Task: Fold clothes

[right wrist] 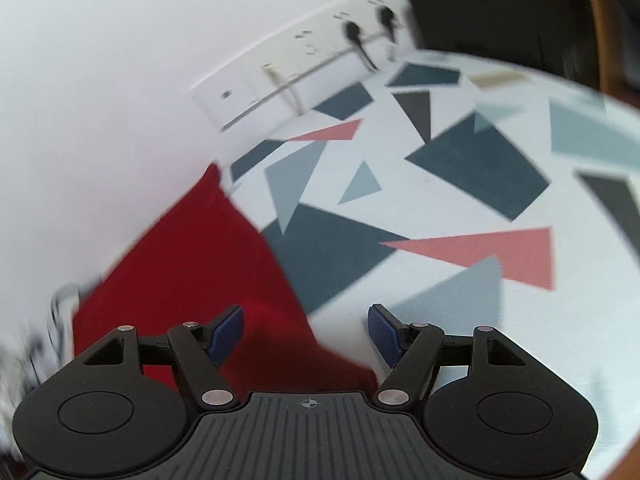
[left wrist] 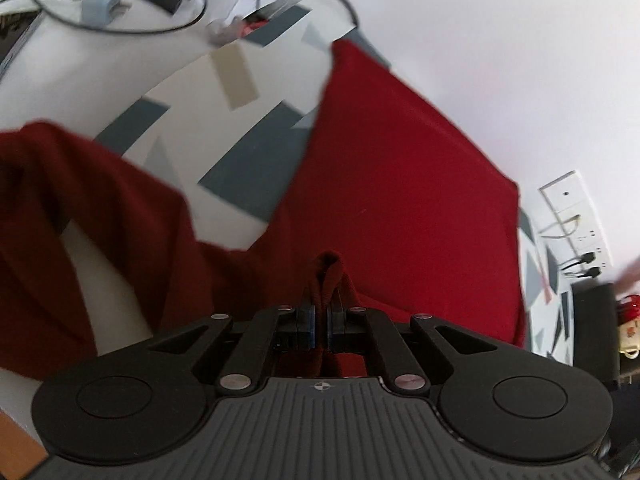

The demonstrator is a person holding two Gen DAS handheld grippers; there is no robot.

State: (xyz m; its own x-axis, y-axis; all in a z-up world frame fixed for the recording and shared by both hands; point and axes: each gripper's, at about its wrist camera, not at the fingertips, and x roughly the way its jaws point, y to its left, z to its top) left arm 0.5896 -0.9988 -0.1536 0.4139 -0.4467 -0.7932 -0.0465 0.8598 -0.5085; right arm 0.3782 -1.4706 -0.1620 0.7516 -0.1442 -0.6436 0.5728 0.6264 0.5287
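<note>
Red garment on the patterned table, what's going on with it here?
A person is folding a red garment on a table covered with a geometric-patterned cloth, using a handheld gripper in each hand. The left gripper has its jaws shut on a bunched bit of the fabric, with the rest of the garment spread out ahead and a darker part trailing off to one side. The right gripper has its jaws wide open, empty, above the garment's edge. Both views are motion-blurred.

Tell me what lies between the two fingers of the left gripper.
In the left wrist view, a bunched fold of the red garment sits pinched in the left gripper; nothing else lies there.
</note>
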